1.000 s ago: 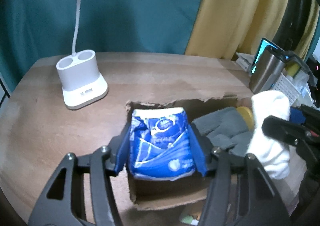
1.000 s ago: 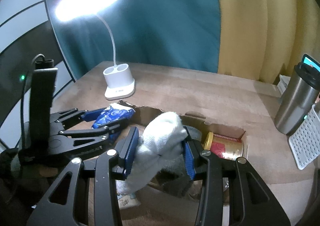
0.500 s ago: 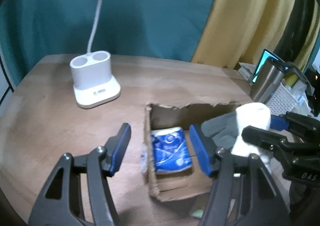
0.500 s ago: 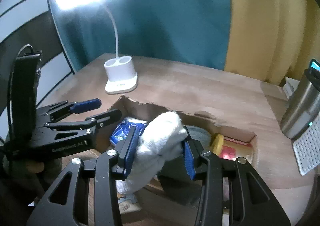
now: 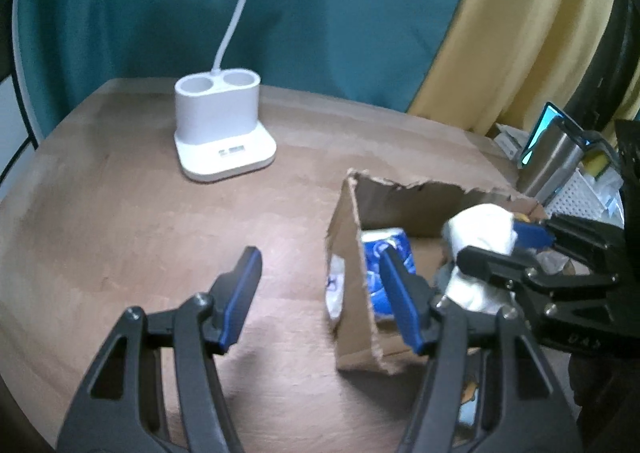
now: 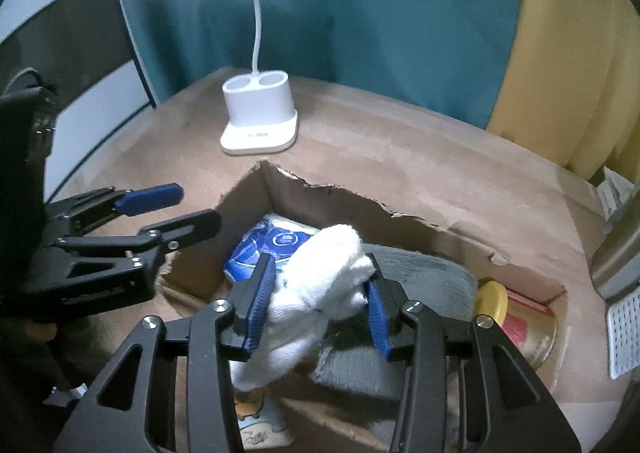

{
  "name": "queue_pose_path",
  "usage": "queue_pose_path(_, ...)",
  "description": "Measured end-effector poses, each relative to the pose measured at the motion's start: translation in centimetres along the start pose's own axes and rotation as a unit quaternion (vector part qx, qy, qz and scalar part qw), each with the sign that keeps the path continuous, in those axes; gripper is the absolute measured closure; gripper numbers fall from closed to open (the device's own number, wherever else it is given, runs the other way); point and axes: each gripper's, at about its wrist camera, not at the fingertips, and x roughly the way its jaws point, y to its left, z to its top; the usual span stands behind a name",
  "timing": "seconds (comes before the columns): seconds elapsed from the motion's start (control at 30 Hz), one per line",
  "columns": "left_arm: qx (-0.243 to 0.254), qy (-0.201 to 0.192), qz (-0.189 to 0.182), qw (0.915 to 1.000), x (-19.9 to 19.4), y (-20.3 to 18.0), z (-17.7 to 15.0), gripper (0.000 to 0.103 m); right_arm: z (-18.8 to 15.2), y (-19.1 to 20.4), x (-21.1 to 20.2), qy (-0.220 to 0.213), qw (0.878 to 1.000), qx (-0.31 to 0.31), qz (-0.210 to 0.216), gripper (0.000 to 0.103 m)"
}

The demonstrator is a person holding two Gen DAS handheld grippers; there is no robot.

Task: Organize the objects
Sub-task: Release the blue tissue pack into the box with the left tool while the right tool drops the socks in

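**Sock over the box**

R gripper (image 6: 316, 299), jaws just easing apart, pads touching white sock (image 6: 324, 273) above cardboard box (image 6: 340, 197). L gripper (image 5: 320, 297) open, empty, straddling box's left wall. Blue pack (image 6: 272, 245) lies inside w/ 1 can (image 6: 520, 317).

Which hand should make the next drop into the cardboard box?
Right. The right gripper has the white sock between its jaws, which have just begun opening, directly over the cardboard box. The left gripper is open and empty at the box's left wall, its blue tissue pack already inside.
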Motion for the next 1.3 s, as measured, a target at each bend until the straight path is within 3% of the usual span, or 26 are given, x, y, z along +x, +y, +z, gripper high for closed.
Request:
queue_pose_path(0.07, -0.001, 0.003, -0.001, 1.0, 0.1, 0.1, -0.2, 0.04, 0.1, 0.0, 0.3, 0.002, 1.0, -0.003, -0.003, 0.041)
queue_pose_path(0.13, 0.0, 0.005, -0.003, 1.0, 0.1, 0.0, -0.3, 0.04, 0.1, -0.2, 0.2, 0.0, 1.0, 0.003, -0.005, 0.036)
queue_pose_path(0.3, 0.001, 0.011, -0.007, 0.9999, 0.2, -0.2, -0.5, 0.04, -0.3, -0.6, -0.9, -0.012, 1.0, 0.01, -0.026, 0.037)
queue_pose_path(0.4, 0.004, 0.01, -0.008, 0.9999, 0.1, -0.4, -0.5, 0.04, -0.5, -0.5, -0.8, -0.007, 1.0, 0.01, -0.028, 0.045)
queue_pose_path(1.07, 0.019, -0.005, -0.007, 0.9998, -3.1, -1.9, -1.7, 0.04, -2.7, 1.0, -4.1, -0.024, 0.999, 0.015, -0.035, 0.045)
queue_pose_path(1.1, 0.019, -0.005, -0.007, 0.9998, -3.3, -2.0, -1.8, 0.037, -2.8, 1.1, -4.3, -0.026, 0.999, 0.016, -0.035, 0.045)
queue_pose_path(1.13, 0.02, -0.007, -0.008, 0.9998, -3.6, -2.1, -2.0, 0.027, -2.9, 1.2, -4.4, -0.027, 0.999, 0.016, -0.035, 0.045)
queue_pose_path(1.3, 0.02, -0.009, -0.007, 0.9997, -4.4, -2.4, -2.6, 0.026, -3.7, 1.4, -5.1, -0.031, 0.999, 0.02, -0.035, 0.044)
